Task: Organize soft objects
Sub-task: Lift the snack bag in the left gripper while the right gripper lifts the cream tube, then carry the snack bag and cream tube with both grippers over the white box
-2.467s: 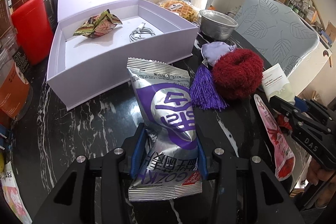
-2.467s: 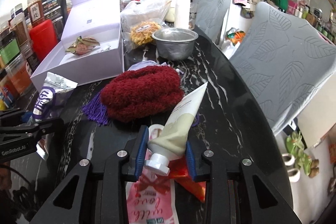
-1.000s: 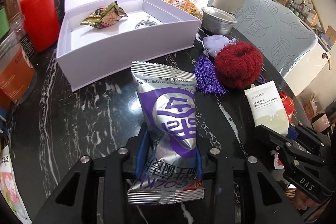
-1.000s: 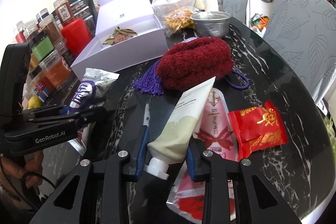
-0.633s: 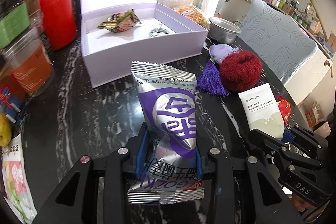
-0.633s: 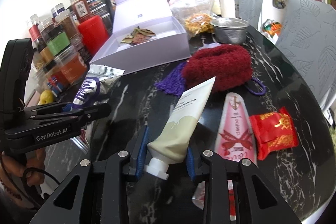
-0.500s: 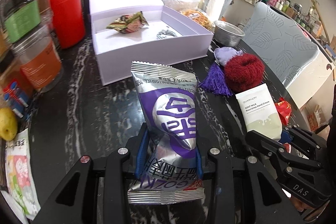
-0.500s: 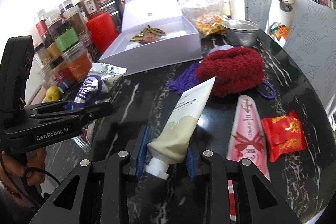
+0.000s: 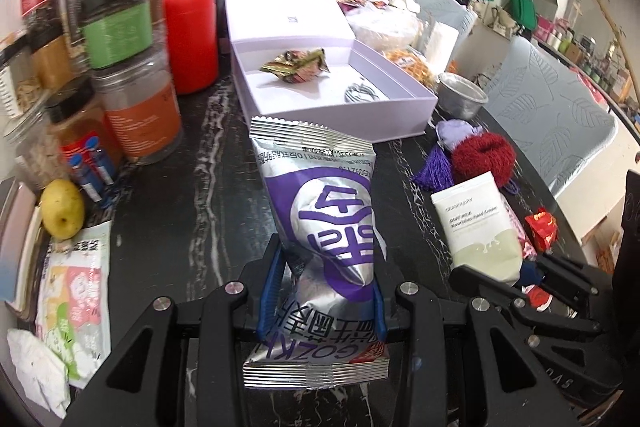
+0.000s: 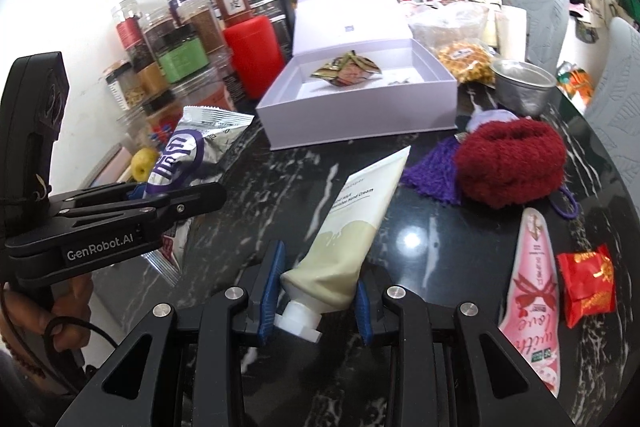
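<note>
Left wrist view showed the left gripper (image 9: pixel 322 291) pinching a silver and purple snack bag (image 9: pixel 324 211) above the black table (image 9: pixel 168 195). Straight ahead sat the open white box (image 9: pixel 360 107). Further right, the right gripper (image 10: pixel 316 297) squeezed a hand cream tube (image 10: pixel 352 227), with the red fuzzy scrunchie (image 10: pixel 512 163) ahead on its right.

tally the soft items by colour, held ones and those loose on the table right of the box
Silver/purple: 1, snack bag
White/cream: 1, tube
Dark red: 1, scrunchie
Purple: 1, tassel
Pink: 1, sachet
Red: 1, packet
Total: 6
</note>
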{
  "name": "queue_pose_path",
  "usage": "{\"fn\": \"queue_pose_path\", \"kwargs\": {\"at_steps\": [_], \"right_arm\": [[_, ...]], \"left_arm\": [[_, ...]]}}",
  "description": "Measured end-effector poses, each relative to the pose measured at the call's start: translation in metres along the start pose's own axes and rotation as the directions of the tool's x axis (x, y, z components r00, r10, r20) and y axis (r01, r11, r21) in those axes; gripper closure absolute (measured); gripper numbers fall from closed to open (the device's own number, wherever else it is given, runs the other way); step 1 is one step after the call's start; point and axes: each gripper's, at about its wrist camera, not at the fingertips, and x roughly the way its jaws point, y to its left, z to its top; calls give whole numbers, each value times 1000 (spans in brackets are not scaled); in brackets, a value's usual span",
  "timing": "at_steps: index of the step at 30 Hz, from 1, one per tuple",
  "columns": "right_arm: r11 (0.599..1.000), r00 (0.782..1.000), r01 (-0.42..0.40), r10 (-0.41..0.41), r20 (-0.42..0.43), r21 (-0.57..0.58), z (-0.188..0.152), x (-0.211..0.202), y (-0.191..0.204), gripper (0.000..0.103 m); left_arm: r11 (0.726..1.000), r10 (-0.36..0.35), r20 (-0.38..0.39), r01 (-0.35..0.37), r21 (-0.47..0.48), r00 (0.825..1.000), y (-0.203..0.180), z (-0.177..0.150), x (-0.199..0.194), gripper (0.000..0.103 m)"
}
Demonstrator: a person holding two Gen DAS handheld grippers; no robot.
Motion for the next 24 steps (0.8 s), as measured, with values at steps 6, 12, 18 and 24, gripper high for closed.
{"fn": "queue_pose_path", "kwargs": {"at_steps": [6,12,18,24], "right_arm": [[998,998,-58,58,-1,-28,4,0,12,72],[996,997,-73,75,27,-57,15,-8,22,72],[993,996,-63,69,55,-97,33,-19,31,72],[991,993,-51,64,100,-126,60,-29,38,71]], "left_arm": [[1000,23,44,-22,-16,999,6,5,-18,67],[999,31,96,-28,-27,995,10,16,-34,67],[1000,20,153,-18,-14,988,10,34,-48,67],[1000,4,209,-5,5,978,9,60,-57,67]]}}
